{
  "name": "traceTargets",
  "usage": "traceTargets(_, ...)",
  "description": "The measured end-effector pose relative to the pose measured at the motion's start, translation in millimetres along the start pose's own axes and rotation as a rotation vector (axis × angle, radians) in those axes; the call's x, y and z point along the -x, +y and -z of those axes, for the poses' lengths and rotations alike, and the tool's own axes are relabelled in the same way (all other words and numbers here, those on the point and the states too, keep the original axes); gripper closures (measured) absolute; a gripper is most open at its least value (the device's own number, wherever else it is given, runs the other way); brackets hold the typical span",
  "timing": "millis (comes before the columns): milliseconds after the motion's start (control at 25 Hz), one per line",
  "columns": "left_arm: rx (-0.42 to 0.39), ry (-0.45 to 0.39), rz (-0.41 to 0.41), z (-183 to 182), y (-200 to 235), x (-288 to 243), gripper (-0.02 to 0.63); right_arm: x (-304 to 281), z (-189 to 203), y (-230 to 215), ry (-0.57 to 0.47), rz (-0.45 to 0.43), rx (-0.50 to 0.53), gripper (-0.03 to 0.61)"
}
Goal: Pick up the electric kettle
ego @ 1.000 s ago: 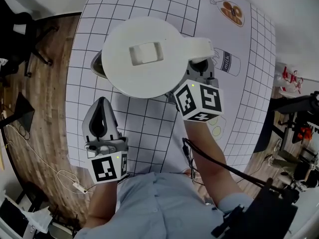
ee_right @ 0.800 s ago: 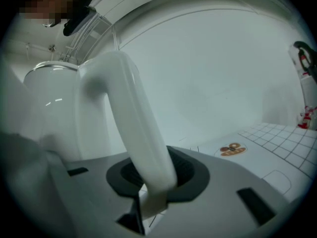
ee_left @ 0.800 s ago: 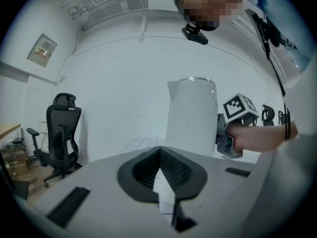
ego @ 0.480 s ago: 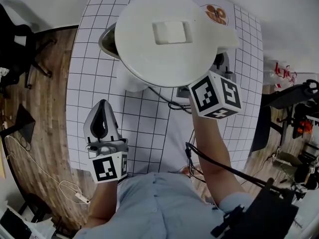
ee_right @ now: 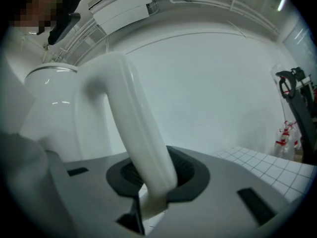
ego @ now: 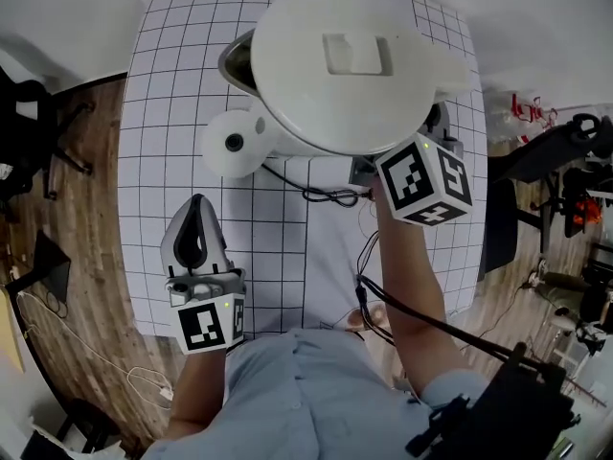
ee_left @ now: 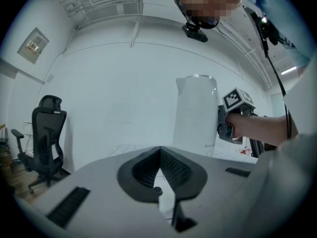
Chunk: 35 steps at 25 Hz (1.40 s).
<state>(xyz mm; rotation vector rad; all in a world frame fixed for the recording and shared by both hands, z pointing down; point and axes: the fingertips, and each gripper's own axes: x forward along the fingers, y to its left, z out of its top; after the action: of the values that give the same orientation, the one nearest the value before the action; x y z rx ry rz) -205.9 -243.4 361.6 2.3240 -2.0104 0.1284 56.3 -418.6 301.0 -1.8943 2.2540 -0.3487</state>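
While aloft, kettle (ego: 335, 94) in R gripper (ee_right: 151, 190)

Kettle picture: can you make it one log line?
right gripper: shut on kettle handle | kettle: lifted off base | left gripper: shut, empty

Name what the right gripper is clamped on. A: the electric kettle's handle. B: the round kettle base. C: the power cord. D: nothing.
A: in the right gripper view the right gripper has its jaws pressed on the white handle, and the electric kettle hangs clear of its base.
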Motion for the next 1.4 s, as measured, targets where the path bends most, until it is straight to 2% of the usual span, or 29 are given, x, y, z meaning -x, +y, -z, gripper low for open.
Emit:
traceTargets(400, -0.015, 0.013, 0.109, 3.0, -33.9, -11.7, 0.614, 35.4, -2.8, -71.2, -0.03, 0.149, 0.016, 0.503)
traceTargets(720, -0.026, 0.043, 0.172, 14.5, -52.9, -24.7, 0.614, 52.3, 18.6, -117.9, -0.025, 0.234, 0.009, 0.502)
traceTargets(1400, -0.043, 0.123, 0.202, 43.4, -63.8, -47.5, 0.614, 49.0, 92.9, -159.9, 0.032, 0.276, -0.005, 0.502)
